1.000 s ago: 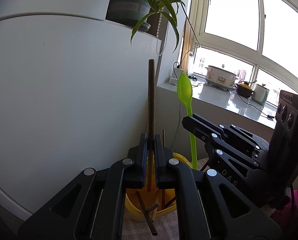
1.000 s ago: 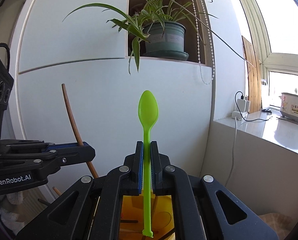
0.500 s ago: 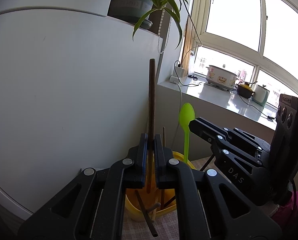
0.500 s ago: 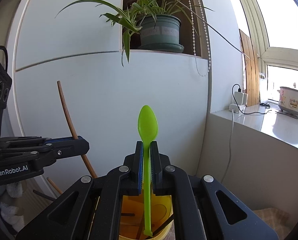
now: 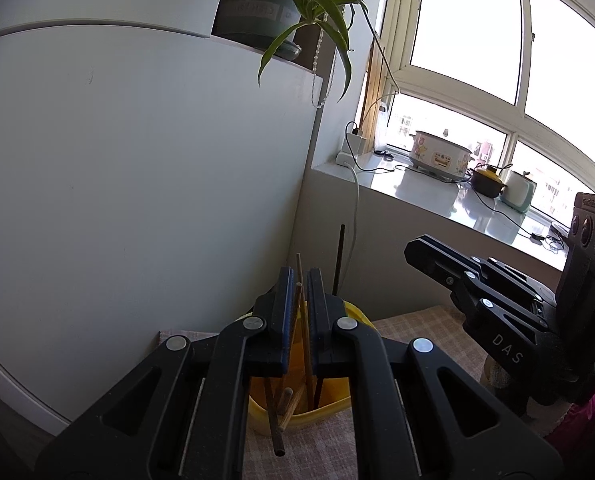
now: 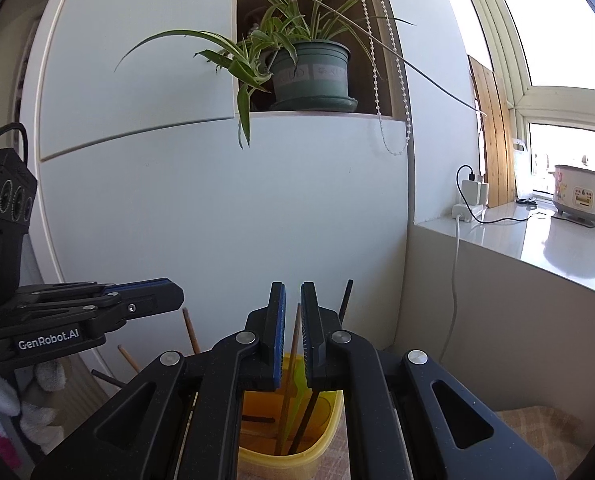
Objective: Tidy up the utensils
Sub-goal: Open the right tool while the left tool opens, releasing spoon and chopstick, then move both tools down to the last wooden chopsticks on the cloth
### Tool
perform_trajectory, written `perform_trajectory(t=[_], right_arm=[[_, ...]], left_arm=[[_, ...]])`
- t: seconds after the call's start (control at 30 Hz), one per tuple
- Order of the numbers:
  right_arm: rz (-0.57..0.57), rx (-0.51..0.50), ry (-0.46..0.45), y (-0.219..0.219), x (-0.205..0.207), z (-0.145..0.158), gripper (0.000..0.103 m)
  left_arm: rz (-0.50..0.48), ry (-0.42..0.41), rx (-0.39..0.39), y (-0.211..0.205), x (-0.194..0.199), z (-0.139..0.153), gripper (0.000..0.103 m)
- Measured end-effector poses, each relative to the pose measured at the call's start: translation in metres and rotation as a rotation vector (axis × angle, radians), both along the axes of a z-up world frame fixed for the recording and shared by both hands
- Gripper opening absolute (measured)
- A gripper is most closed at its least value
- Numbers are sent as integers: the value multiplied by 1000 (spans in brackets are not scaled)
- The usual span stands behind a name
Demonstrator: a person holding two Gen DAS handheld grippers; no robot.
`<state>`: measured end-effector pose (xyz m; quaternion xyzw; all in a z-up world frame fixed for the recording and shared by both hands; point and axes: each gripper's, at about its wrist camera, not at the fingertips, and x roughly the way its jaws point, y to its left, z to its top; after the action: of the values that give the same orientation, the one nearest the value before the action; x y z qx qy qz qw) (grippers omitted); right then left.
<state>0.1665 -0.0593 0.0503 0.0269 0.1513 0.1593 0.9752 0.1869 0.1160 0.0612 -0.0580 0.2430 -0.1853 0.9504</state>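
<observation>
Both hand-held grippers are hovering just above a yellow tub [image 5: 339, 412] that is standing on a checked cloth over the table [image 5: 425, 332], close to the white cabinet [image 5: 137, 180].

The left hand-held gripper [image 5: 298, 304] is showing its jaws drawn nearly together, with only a thin slot between them. The chopsticks [image 5: 302, 320] seen through that slot are rising out of the tub behind the jaws, and the pads are not pressing on anything that I can make out, so it is carrying nothing.

The right hand-held gripper [image 6: 292, 316] is in the same state: jaws almost closed, a light stick showing through the gap but standing in the tub rather than being pinched.

Inside the tub a green spoon [image 6: 297, 390] is resting among several wooden and dark sticks, some upright, some leaning across the bottom. A black chopstick [image 5: 340, 256] is standing tallest at the far rim.

Judging from this, the sorting looks far along or finished for these pieces: the spoon and the sticks are all sitting in the container. In the right view a few more stick ends [image 6: 191, 330] are poking up beside the left gripper, outside the tub; whether those need collecting I cannot tell.
</observation>
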Motion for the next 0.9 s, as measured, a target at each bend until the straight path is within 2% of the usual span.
perform_trajectory(t=[0.47,0.67,0.7,0.77,0.9], right_arm=[[-23,25,80,-44,-46,-8,6],[-42,9,130,-64,-64,-18,7],[-44,6,141,-67,-67,-20,9],[-55,7,168,-76,-72,-25,24],[-92,-3,228,-94,-78,-38,27]], left_arm=[[-18,-55,66,-39,-49,9,4],[-46,-42,77,-62,-68,2,4],[-49,-37,79,-65,-71,0,7],[-59,-23,84,-73,-76,-6,18],[-86,16,95,-90,-83,-22,19]])
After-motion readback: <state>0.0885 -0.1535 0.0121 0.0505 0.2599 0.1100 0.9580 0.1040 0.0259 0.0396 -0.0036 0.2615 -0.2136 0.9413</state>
